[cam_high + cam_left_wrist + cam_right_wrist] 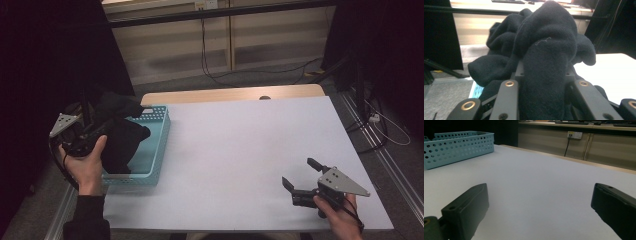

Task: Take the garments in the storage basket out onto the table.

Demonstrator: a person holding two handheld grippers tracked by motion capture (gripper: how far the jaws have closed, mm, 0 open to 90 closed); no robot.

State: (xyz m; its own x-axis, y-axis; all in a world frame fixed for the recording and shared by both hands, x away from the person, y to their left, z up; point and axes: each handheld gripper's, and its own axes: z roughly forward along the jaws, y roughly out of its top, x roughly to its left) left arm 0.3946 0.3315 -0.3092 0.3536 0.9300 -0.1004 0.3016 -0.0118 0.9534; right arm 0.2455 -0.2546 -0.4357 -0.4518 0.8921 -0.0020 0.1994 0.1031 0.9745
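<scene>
A white surface (240, 150) stands in a dim room, with cables trailing over the floor behind it and a wall socket seen at about 1 o'clock in the right gripper view. A light blue perforated basket (159, 145) sits on the surface at about 9 o'clock in the high view. The left gripper (102, 131) is held above the basket's near left part, and its fingers are clenched on a dark knitted cloth (122, 142), which hangs bunched from them over the basket. In the left gripper view the cloth (544, 62) is seen wedged between the two fingers (507, 100). The right gripper (300, 175) rests low at about 5 o'clock, its fingers spread apart and holding nothing. Judged from this, the cloth is grasped and lifted, but it is not yet laid on the bare surface; carrying it over and spreading it there appear to be left.
</scene>
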